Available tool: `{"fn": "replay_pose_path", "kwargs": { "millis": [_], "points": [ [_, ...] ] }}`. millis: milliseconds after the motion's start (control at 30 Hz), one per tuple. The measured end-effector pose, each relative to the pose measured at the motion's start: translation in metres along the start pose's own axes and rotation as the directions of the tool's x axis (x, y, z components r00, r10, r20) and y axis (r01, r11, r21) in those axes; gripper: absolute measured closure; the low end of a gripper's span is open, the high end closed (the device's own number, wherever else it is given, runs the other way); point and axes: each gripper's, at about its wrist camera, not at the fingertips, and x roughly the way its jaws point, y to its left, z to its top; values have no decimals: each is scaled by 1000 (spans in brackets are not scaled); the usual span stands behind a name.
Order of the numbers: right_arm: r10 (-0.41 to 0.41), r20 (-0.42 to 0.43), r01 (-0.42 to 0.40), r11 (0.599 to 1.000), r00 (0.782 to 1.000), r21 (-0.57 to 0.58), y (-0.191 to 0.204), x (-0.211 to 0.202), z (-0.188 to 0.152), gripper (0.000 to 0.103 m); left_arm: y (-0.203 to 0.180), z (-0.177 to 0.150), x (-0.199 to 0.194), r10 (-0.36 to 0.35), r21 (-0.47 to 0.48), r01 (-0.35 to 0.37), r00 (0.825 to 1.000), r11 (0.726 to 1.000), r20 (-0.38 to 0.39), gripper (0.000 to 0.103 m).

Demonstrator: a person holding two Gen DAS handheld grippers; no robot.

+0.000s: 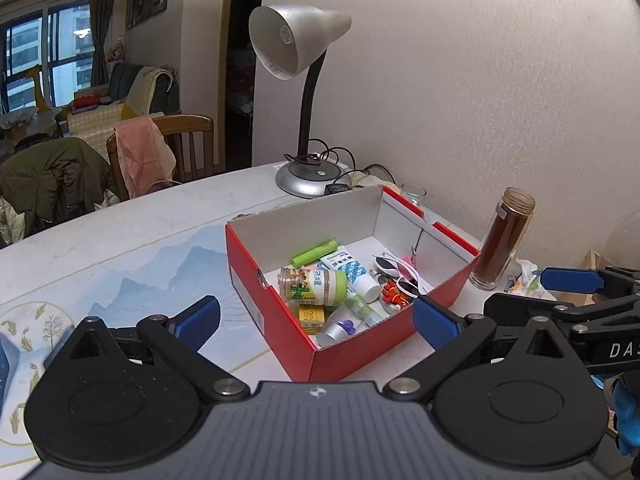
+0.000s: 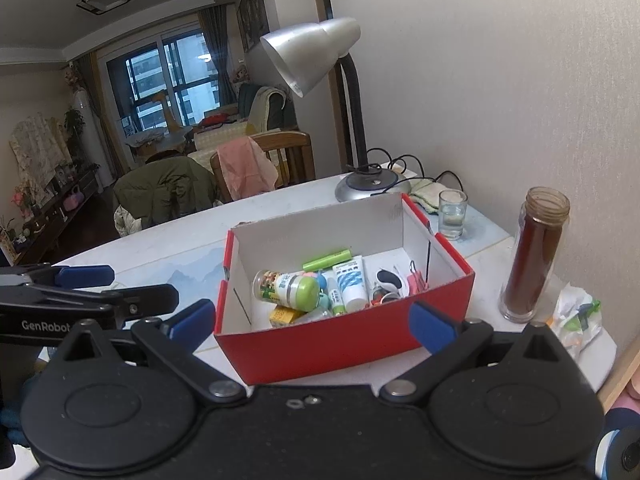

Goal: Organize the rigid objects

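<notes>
1. Box (image 2: 344, 344), red cardboard, sits open near the table's (image 1: 120, 232) wall-side edge, holding a green-capped bottle (image 2: 286, 286), a white tube (image 2: 352, 282), a green stick (image 2: 328, 260) and sunglasses (image 1: 396, 274).
2. Lamp (image 2: 372, 184) stands behind it; a glass (image 2: 452, 214) and a brown jar (image 2: 532, 256) stand to its right.
3. Left gripper (image 1: 316, 320) and right gripper (image 2: 312, 320) hover before the box, jaws wide, holding nothing.

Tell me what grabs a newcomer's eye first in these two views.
The red box at table centre, crammed with small items, a green-capped bottle lying on top. Behind it the silver desk lamp leans over; right of the box stands a tall brown-filled jar. Both grippers, left and right, hang open before the box.
</notes>
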Motion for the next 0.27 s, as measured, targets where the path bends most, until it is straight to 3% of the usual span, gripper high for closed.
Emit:
{"fn": "replay_pose_path", "kwargs": {
  "millis": [267],
  "points": [
    [0,-15,0,1000,1000,4,-1,3,0,0,2,-1,2,-6,-13,6,1000,1000,-5,0]
  ]
}}
